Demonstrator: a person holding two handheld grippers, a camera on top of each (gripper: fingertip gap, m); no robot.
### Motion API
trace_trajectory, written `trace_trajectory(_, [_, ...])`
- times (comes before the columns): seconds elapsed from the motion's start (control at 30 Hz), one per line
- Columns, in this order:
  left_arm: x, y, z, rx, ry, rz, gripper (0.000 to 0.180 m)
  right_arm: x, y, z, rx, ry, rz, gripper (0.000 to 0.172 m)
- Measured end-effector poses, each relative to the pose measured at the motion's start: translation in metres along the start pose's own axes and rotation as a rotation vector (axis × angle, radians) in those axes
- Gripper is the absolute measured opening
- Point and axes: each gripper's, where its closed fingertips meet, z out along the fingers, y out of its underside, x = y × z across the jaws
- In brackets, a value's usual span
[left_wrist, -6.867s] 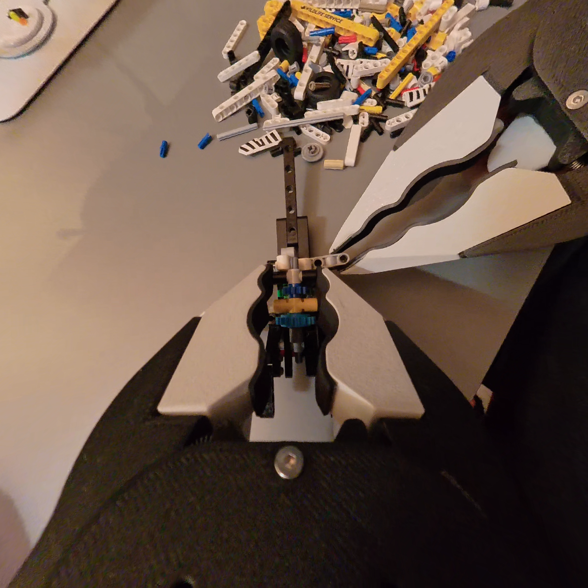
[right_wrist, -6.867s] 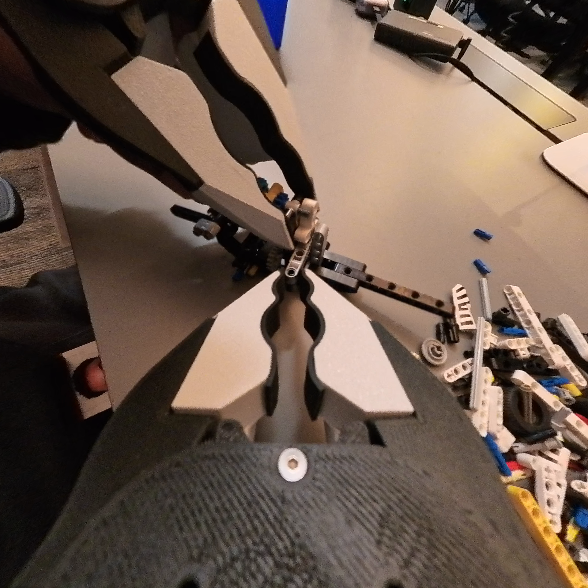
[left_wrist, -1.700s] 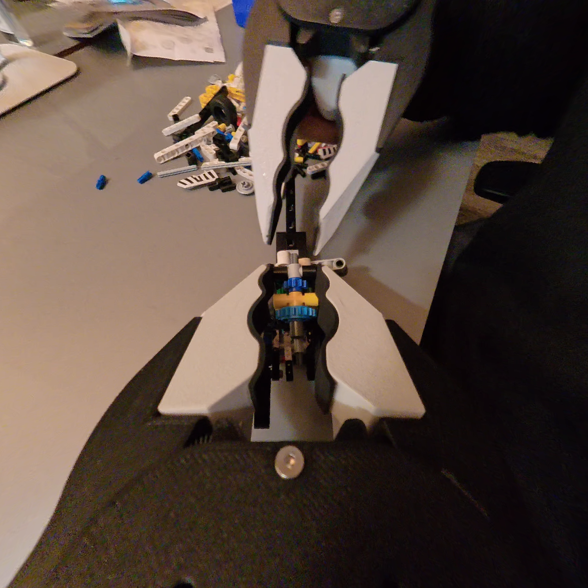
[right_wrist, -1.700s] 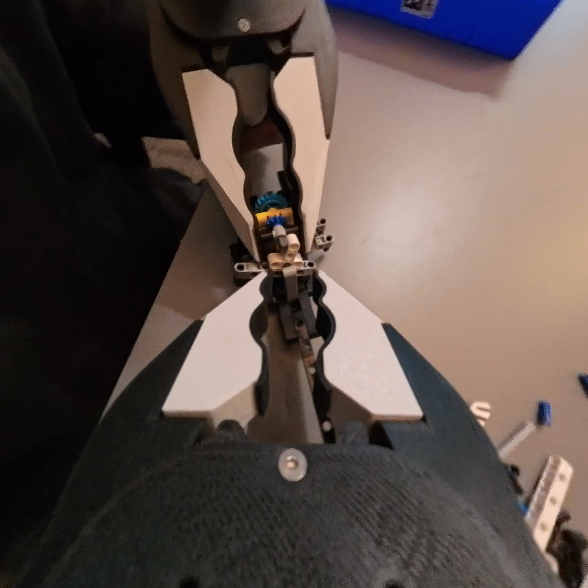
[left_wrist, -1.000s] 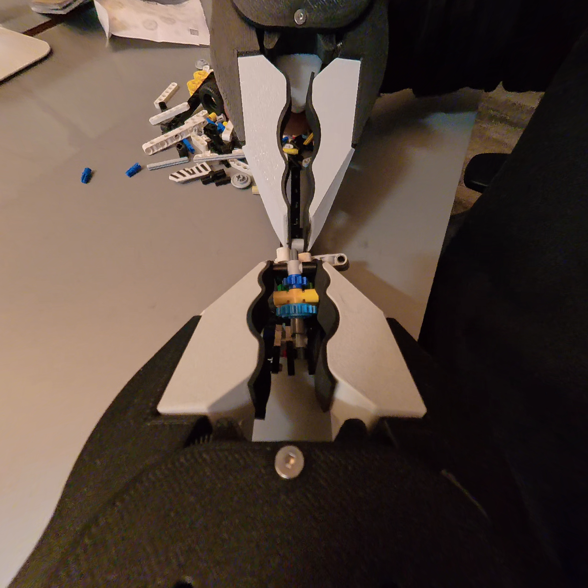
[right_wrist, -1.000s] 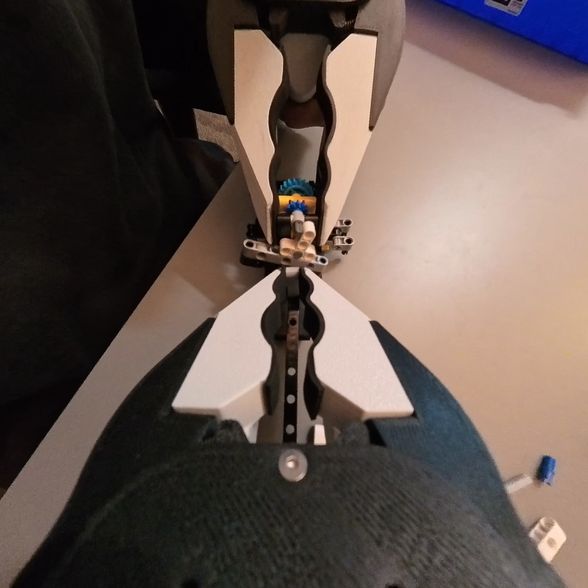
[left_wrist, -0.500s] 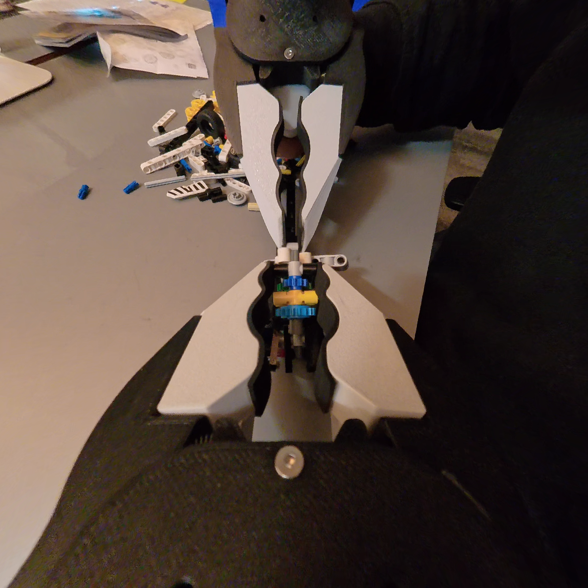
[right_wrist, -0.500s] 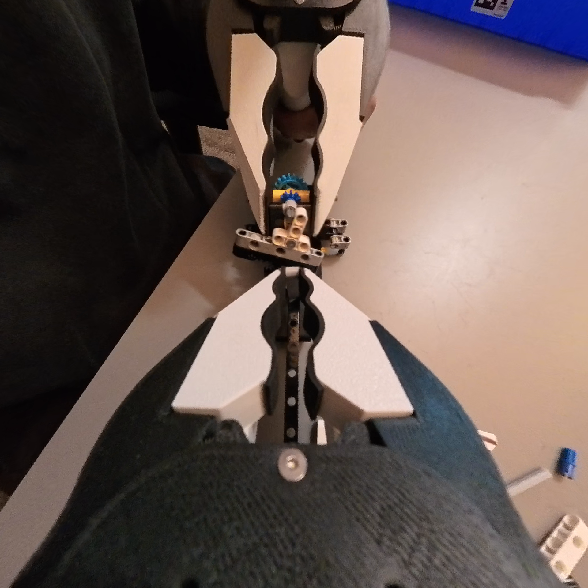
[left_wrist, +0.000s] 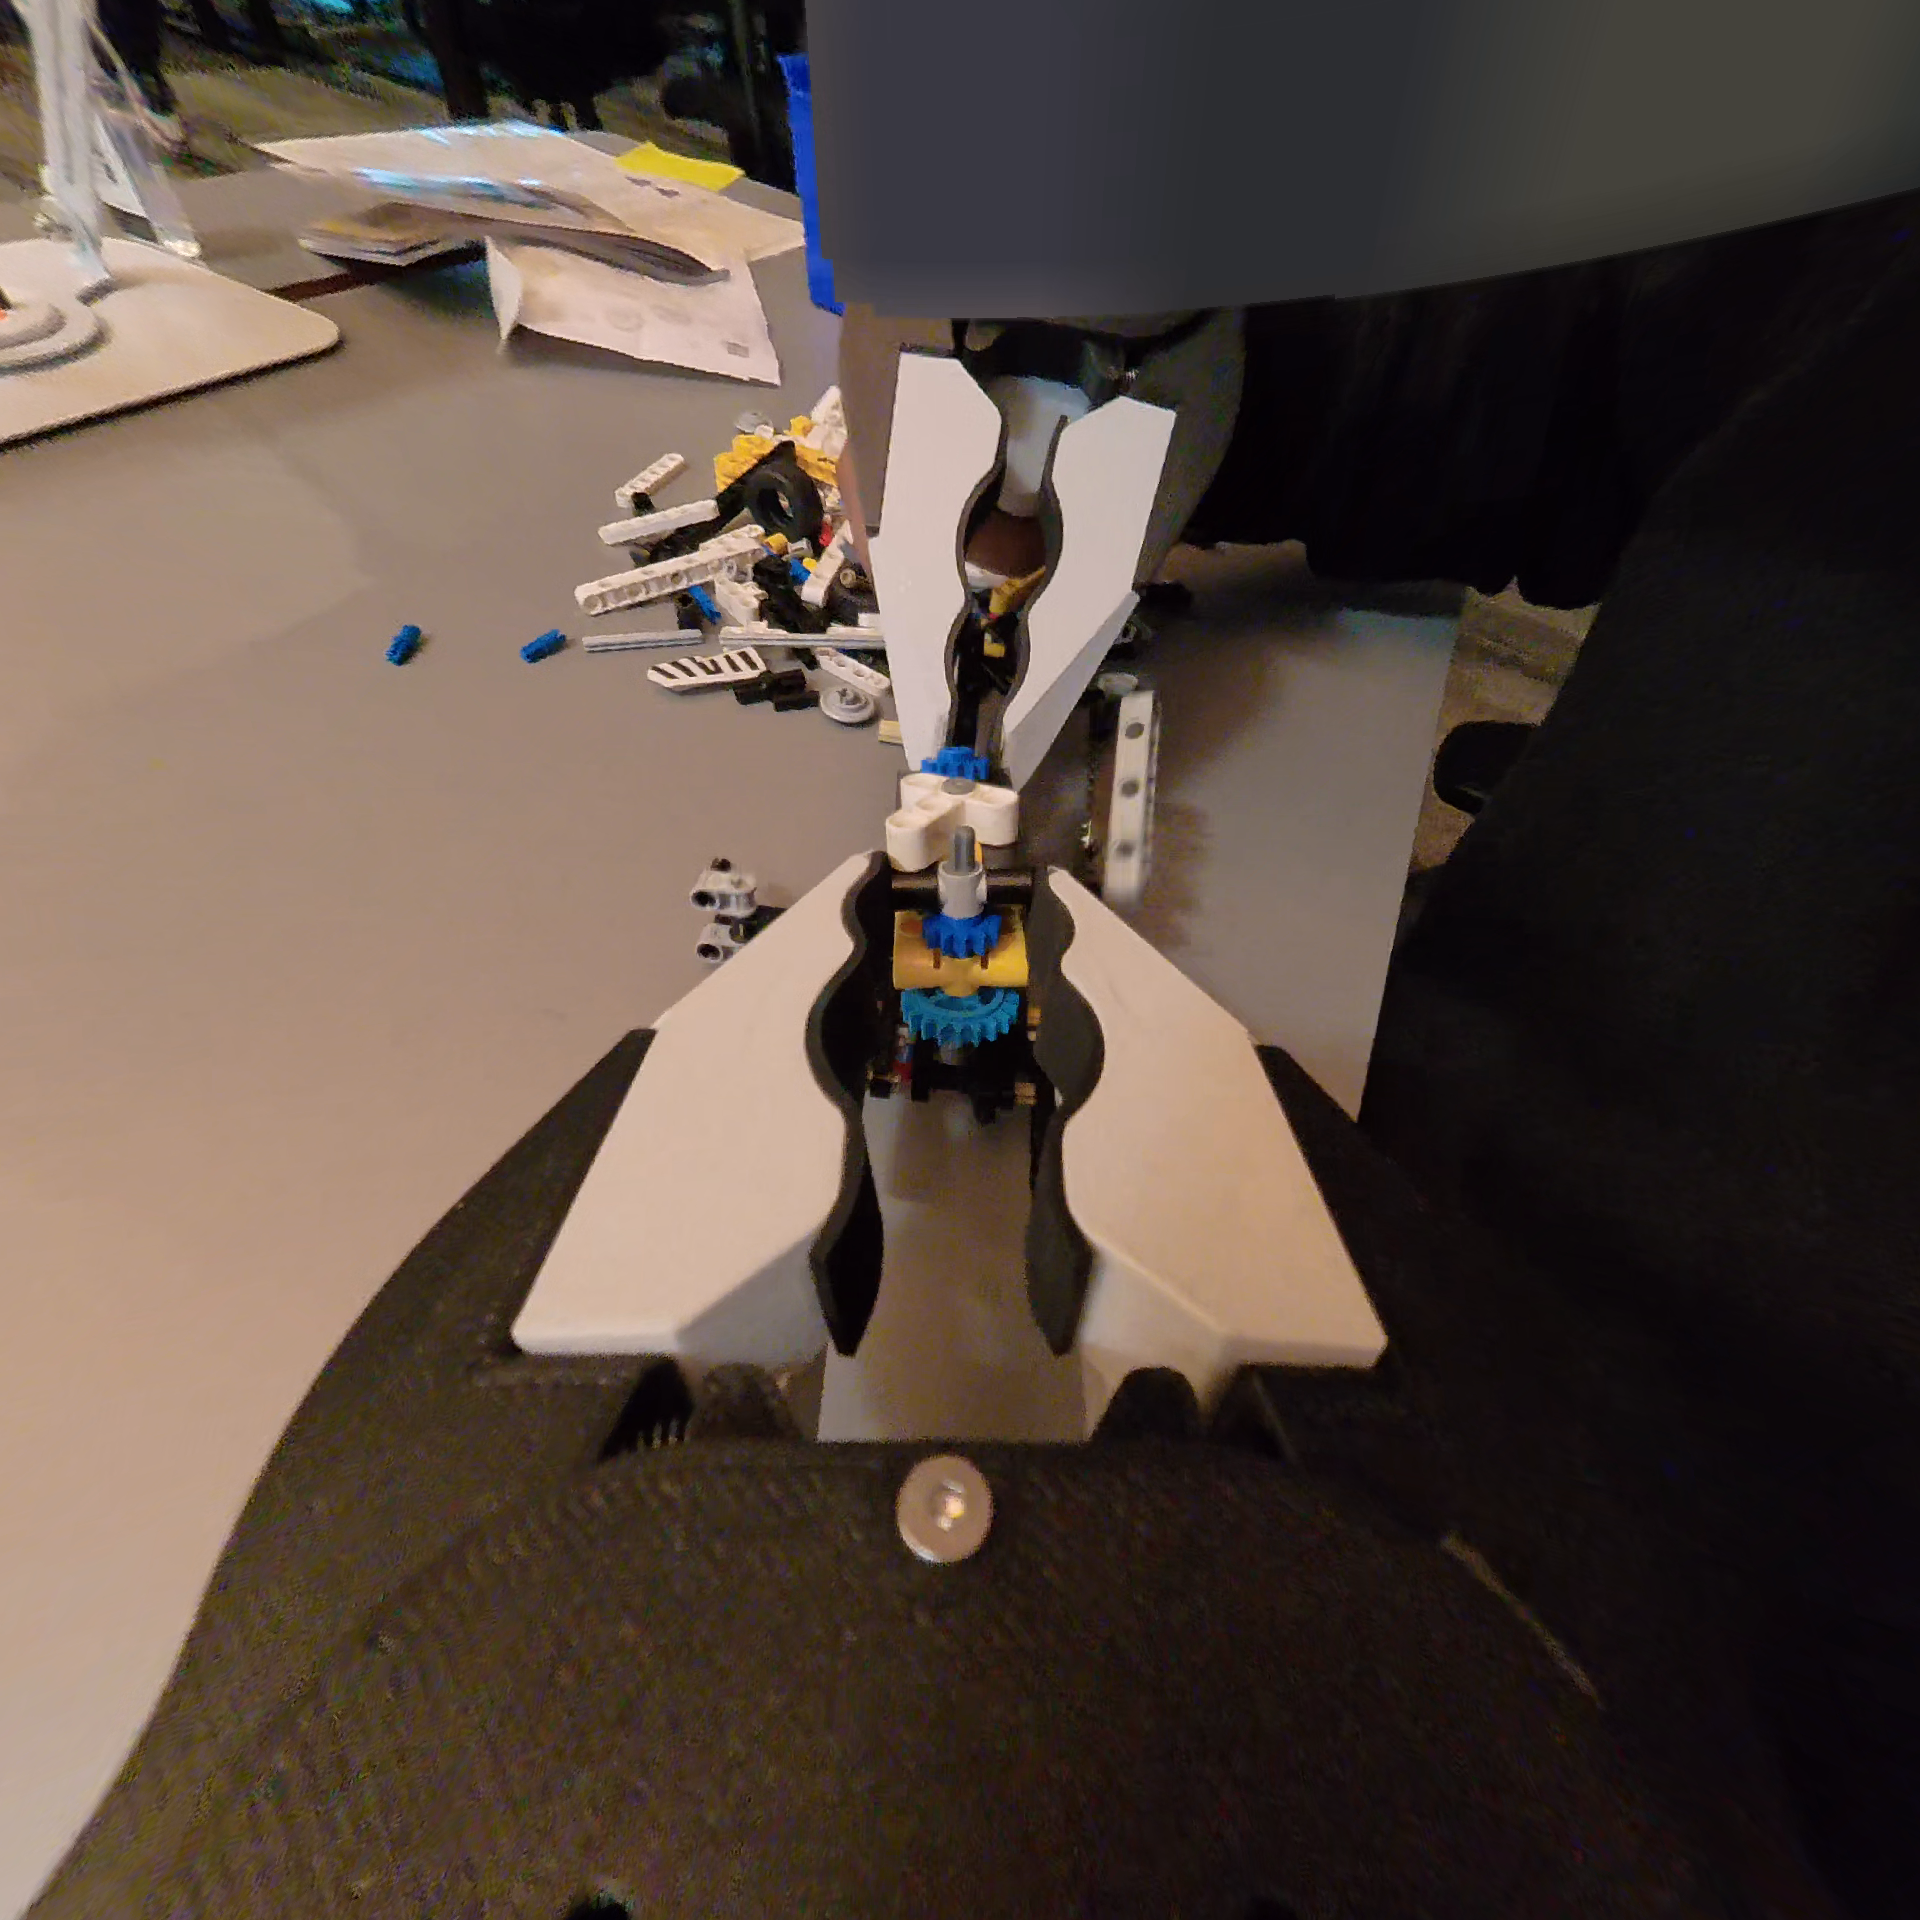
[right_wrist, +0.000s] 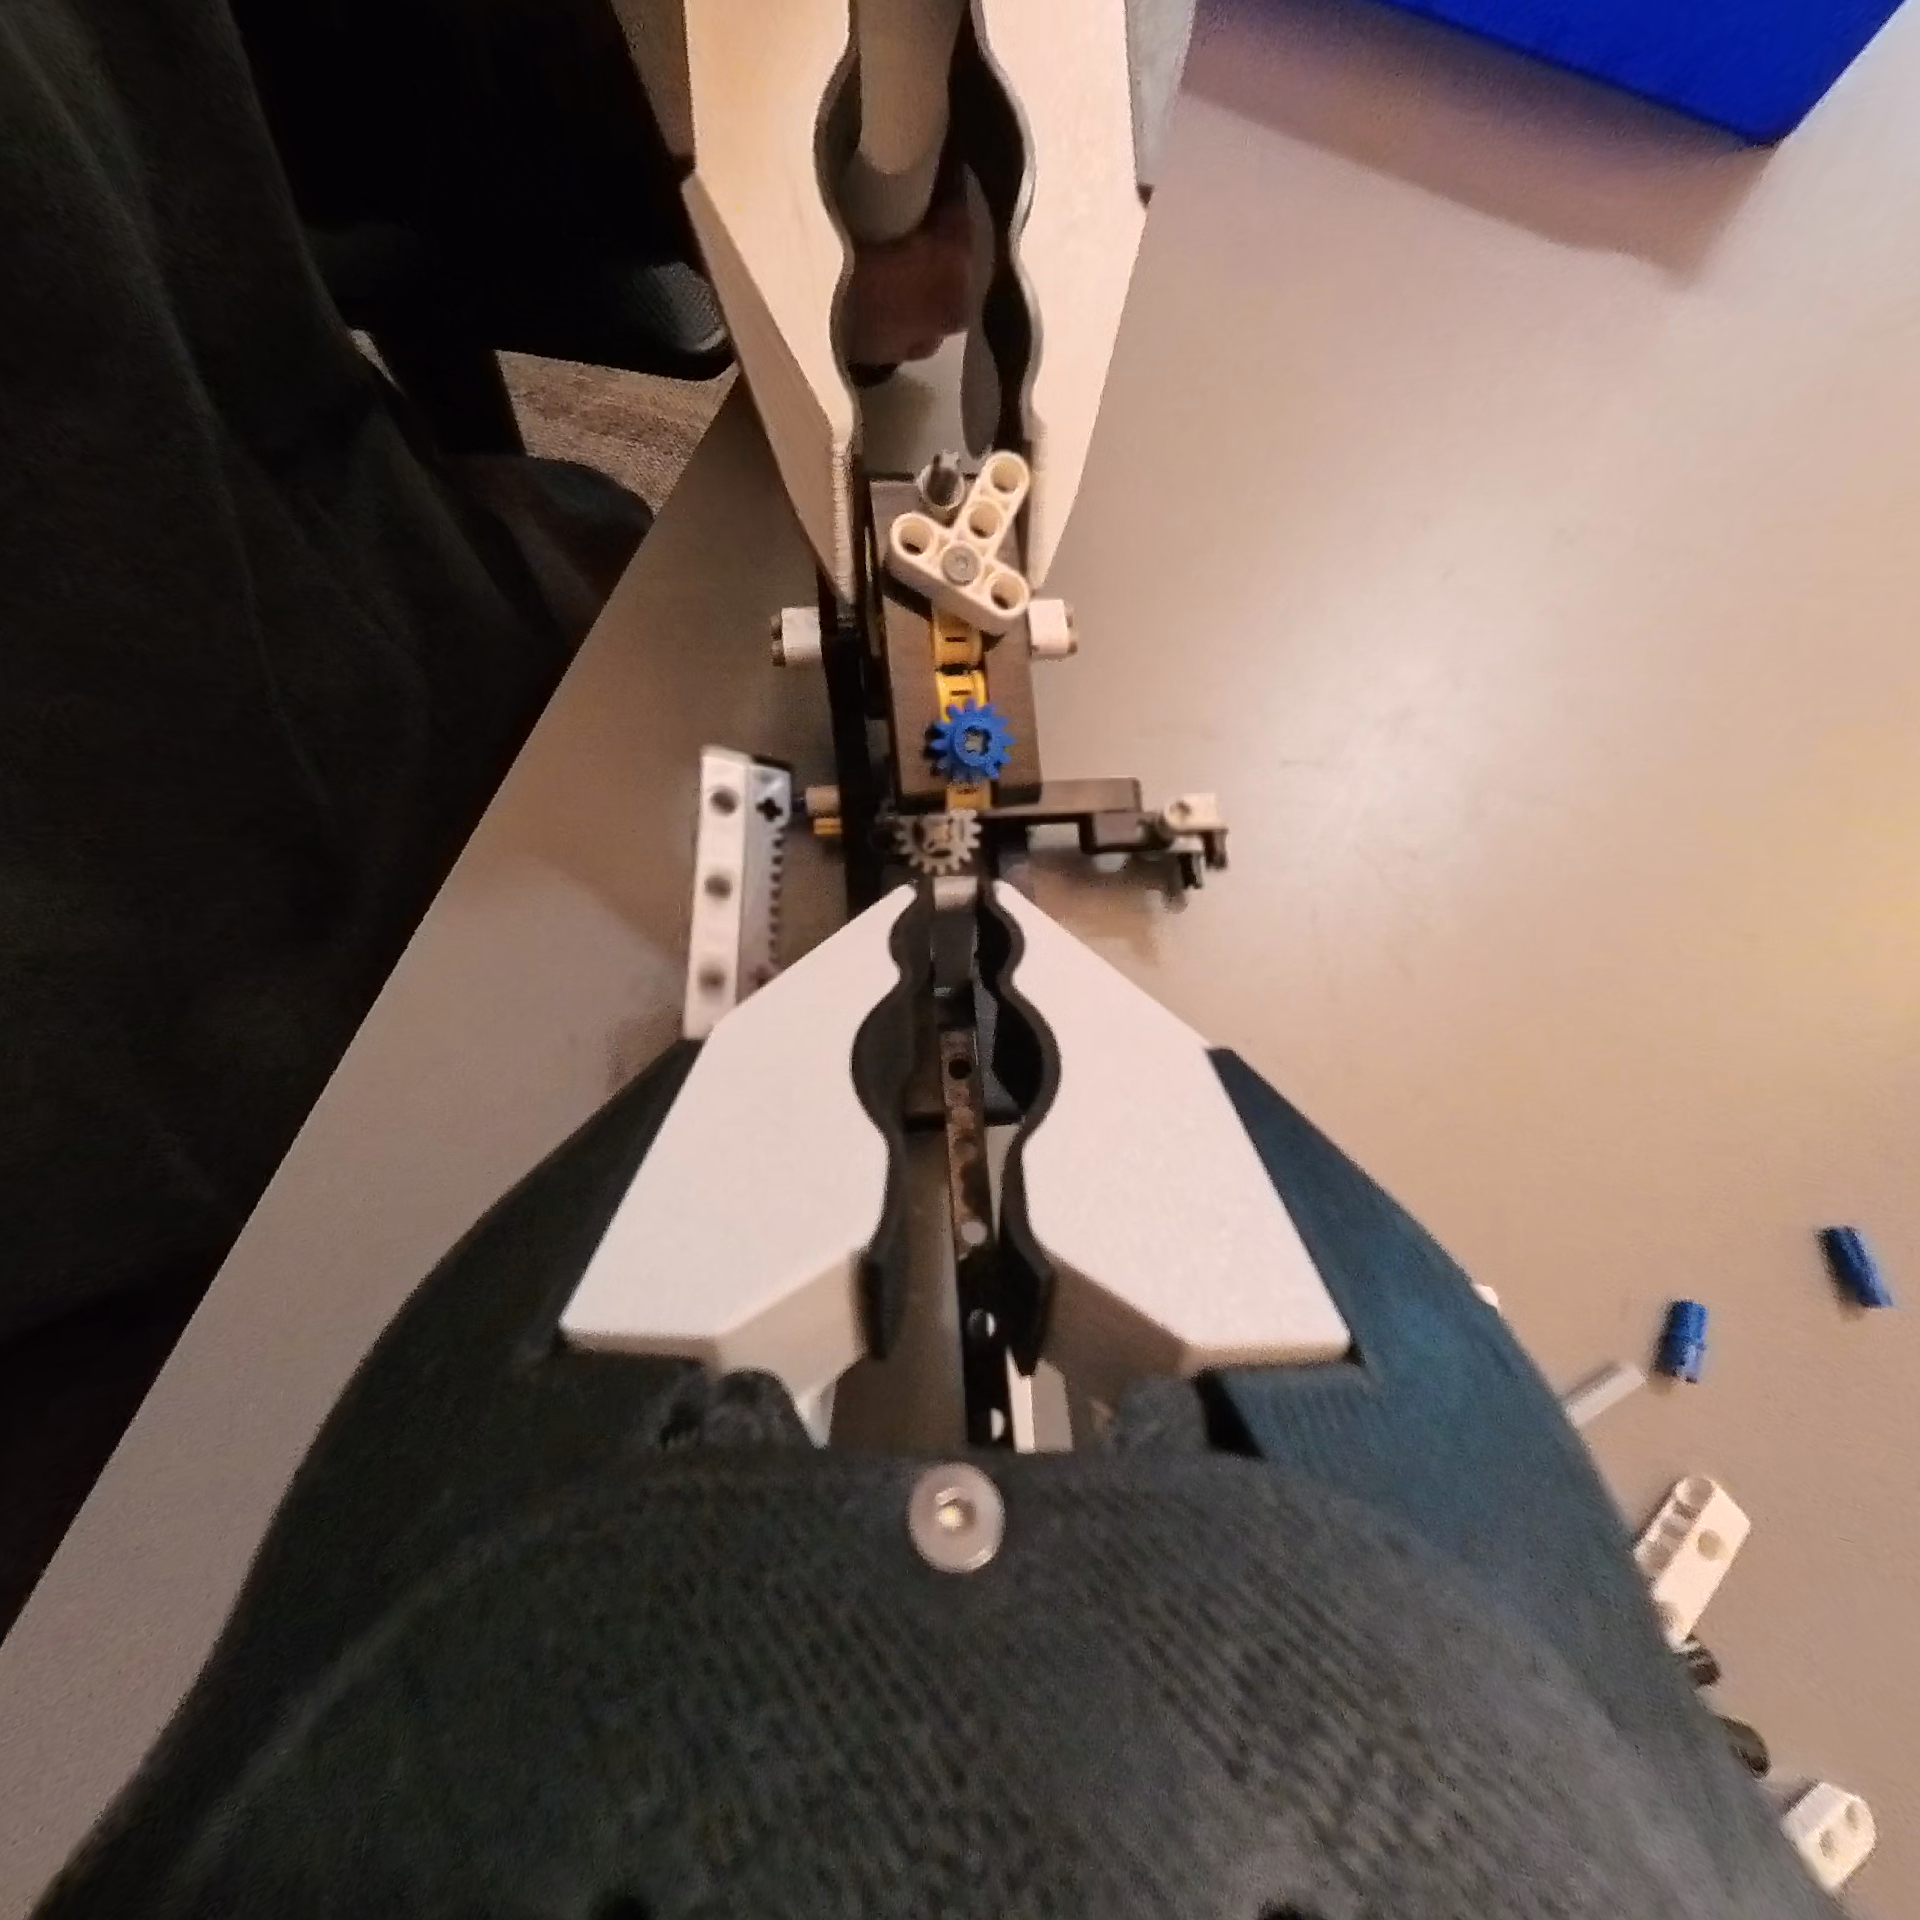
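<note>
Technic gear assembly (left_wrist: 961, 966), black frame with yellow block, blue gears and white T-shaped liftarm (left_wrist: 951, 810), sits low over the near edge of the grey worktop (left_wrist: 260, 935); whether it rests on it, hard to tell. My left tool (left_wrist: 961, 883) pinches the frame's gear end, both black pads pressed on its sides. My right tool (right_wrist: 956, 894) comes in from the opposite end, fingers nearly pressed together on the thin black holed beam (right_wrist: 966, 1143) sticking out of the assembly; probably gripping it, view is blurry. Small grey gear (right_wrist: 938, 837) just ahead of the right tips, small blue gear (right_wrist: 971, 740) beyond. White toothed rack piece (right_wrist: 727, 883) hangs off one side. Farther out: loose parts pile (left_wrist: 748, 582), two blue pins (left_wrist: 473, 644), paper sheets (left_wrist: 623, 301), blue box (right_wrist: 1662, 52).
</note>
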Motion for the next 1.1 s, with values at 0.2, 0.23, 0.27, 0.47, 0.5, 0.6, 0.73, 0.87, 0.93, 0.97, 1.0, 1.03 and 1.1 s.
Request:
trace_trajectory(0.2, [-0.008,-0.009,-0.005,0.076,-0.024,-0.079,0.025,0.018,0.015,0.002,-0.074,0.16,-0.006,0.013])
trace_trajectory(0.23, [-0.01,-0.012,-0.006,0.091,-0.033,-0.092,0.025,0.019,0.017,0.002,-0.081,0.181,-0.006,0.016])
trace_trajectory(0.27, [-0.014,-0.013,-0.006,0.103,-0.044,-0.109,0.025,0.021,0.019,0.0,-0.079,0.207,-0.001,0.02])
trace_trajectory(0.47, [-0.025,-0.013,-0.004,0.118,-0.107,-0.141,0.025,0.02,0.022,-0.044,0.0,0.421,0.197,0.028])
trace_trajectory(0.5, [-0.026,-0.013,-0.004,0.117,-0.121,-0.138,0.025,0.013,0.024,-0.051,0.022,0.438,0.254,0.028])
trace_trajectory(0.6, [-0.037,-0.014,-0.006,0.121,-0.185,-0.143,0.025,-0.021,0.029,-0.049,0.072,0.438,0.427,0.031])
trace_trajectory(0.73, [-0.051,-0.016,-0.009,0.109,-0.263,-0.128,0.025,-0.055,0.049,-0.03,-0.006,0.501,0.535,0.039])
trace_trajectory(0.87, [-0.054,-0.016,-0.006,0.077,-0.297,-0.102,0.025,-0.065,0.04,-0.016,0.073,0.523,0.607,0.039])
trace_trajectory(0.93, [-0.054,-0.015,-0.007,0.062,-0.309,-0.1,0.026,-0.065,0.041,-0.01,0.073,0.533,0.627,0.038])
trace_trajectory(0.97, [-0.054,-0.016,-0.008,0.064,-0.313,-0.104,0.025,-0.065,0.044,-0.008,0.049,0.55,0.622,0.038])
trace_trajectory(1.0, [-0.054,-0.016,-0.01,0.069,-0.314,-0.111,0.025,-0.065,0.049,-0.007,0.015,0.575,0.609,0.036])
trace_trajectory(1.03, [-0.054,-0.016,-0.011,0.08,-0.312,-0.124,0.025,-0.063,0.052,-0.006,-0.014,0.608,0.586,0.031])
trace_trajectory(1.1, [-0.056,-0.017,-0.014,0.114,-0.292,-0.184,0.025,-0.061,0.053,-0.006,-0.039,0.65,0.538,0.023])
